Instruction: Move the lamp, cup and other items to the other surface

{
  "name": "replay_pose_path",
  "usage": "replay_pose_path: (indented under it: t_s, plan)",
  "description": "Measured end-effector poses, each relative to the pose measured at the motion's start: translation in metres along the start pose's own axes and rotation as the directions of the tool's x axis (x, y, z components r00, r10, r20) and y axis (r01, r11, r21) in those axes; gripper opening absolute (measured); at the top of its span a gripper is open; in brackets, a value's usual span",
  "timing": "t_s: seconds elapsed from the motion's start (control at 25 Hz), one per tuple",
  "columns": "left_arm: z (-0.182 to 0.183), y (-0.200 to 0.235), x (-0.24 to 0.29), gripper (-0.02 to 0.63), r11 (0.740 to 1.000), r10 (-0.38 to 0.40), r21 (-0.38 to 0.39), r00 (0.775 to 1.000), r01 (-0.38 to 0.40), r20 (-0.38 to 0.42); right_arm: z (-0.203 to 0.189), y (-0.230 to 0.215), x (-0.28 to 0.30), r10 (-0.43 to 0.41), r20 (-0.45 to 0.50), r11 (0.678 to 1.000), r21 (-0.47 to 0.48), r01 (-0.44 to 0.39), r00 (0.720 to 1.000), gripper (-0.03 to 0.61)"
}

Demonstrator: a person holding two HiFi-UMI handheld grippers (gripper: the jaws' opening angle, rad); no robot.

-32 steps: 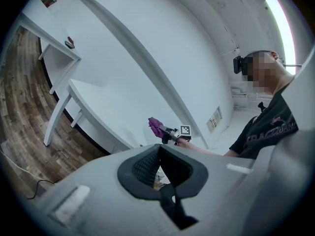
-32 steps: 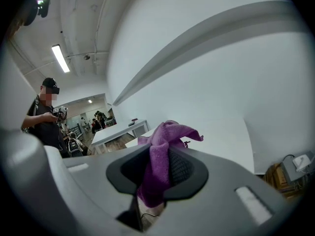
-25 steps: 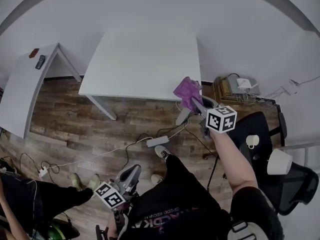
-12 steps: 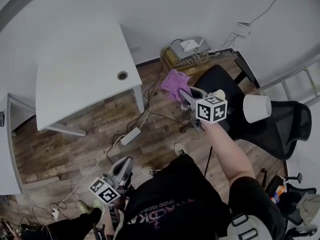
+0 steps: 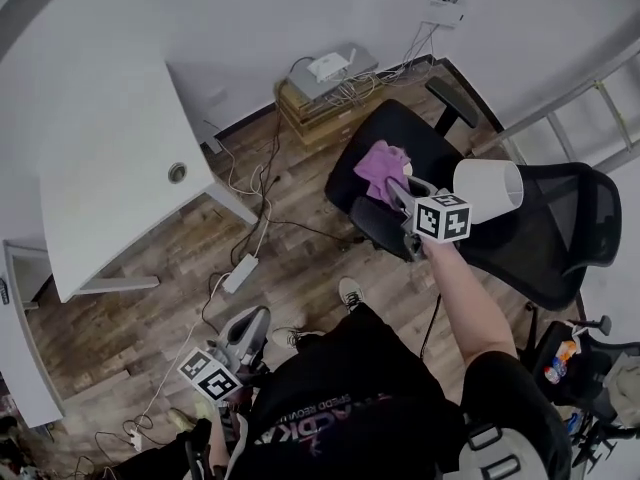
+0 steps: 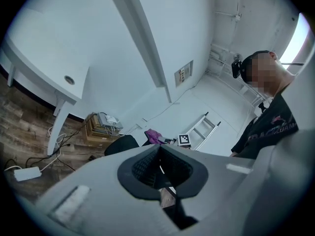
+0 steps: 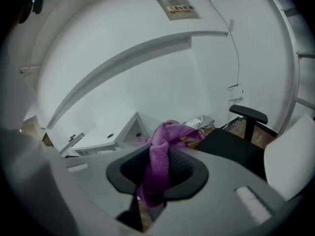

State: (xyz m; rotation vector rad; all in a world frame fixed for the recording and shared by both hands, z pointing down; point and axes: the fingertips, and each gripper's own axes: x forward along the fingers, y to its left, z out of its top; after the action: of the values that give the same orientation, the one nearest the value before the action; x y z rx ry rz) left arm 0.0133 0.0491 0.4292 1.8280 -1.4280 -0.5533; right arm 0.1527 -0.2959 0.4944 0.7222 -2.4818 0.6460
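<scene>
Purple cloth (image 5: 380, 162) in right gripper (image 5: 400, 190) jaws over chair seat (image 5: 396, 123)

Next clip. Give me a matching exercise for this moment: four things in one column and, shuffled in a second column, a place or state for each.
Column one
1. fluffy purple cloth
2. white tapered lampshade
3. white plastic power strip
4. left hand-held gripper

Column two
A. lying on the brown wooden floor
B. jaws together, nothing between them
C. clamped in the right hand-held gripper
D. resting on the black office chair

Pairs: 1-C, 2-D, 3-A, 4-B
</scene>
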Motion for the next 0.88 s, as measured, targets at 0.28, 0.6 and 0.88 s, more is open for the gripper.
replay_pose_path:
  t_s: [0.28,0.6,0.88]
  plan:
    - [-0.029,-0.009,0.078,0.000,0.998,0.042,-0.041,0.998,-0.044,-0.056,-0.084,-0.114,0.015,-0.063,-0.234,0.998,-0.024,0.059,0.970,0.084]
    - [-0.065,-0.021,0.127,0.000,0.990,0.117,-0.069,0.987,-0.125,-0.110,-0.196,-0.158,0.050,-0.006,-0.499,0.994,-0.101,-0.051,0.867,0.086]
    - [-0.088,-0.020,0.125,0.000,0.966,0.219,-0.108,0.967,-0.233,-0.126,-0.232,-0.186,0.083,-0.025,-0.575,0.993,-0.108,-0.045,0.818,0.089]
